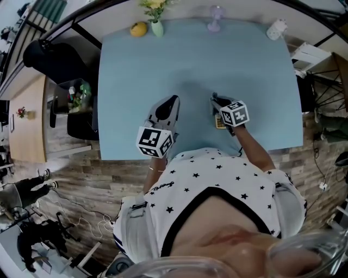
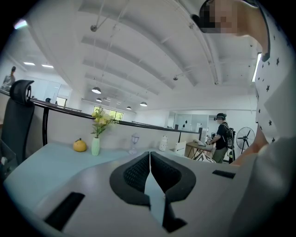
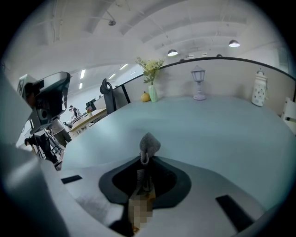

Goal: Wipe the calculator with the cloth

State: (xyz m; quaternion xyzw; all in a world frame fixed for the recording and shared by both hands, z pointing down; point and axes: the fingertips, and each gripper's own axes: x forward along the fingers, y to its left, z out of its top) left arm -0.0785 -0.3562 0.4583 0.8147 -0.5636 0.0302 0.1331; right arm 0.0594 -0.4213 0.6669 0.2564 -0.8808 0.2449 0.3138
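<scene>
Right gripper (image 3: 145,162) is noted clamped on the cloth (image 3: 149,144): a grey tuft is pushed out past the jaw tips, and the rest is pinched between the pads. Left gripper (image 2: 149,159) is drawn narrow with its tips meeting and nothing held; only table (image 2: 41,162) is seen through the slit behind them. In the head view the right gripper (image 1: 216,100) is placed toward the near edge of the table (image 1: 196,59), right of centre. The calculator (image 1: 219,122) is found directly beneath it, a small yellowish strip with keys lying on the table. The left gripper (image 1: 172,103) is held near, apart from the calculator and not bracing it. Progress, as judged: the cloth is taken up and brought to the calculator, so the wipe is either just begun or about to be. No wiped share can be estimated, and the wiping itself is counted as left. Hidden or unclear: most of the calculator is covered by the right gripper and its marker cube in the head view. In the right gripper view a yellowish patch below the jaws is blurred over, so contact between cloth and keys cannot be confirmed. Size and fold of the cloth cannot be read. Whether the left gripper is rested on the table or held above it cannot be told. Vase (image 1: 156,27), fruit (image 1: 138,29) and lamp (image 1: 216,16) are noted along the far edge, well apart from the work.
</scene>
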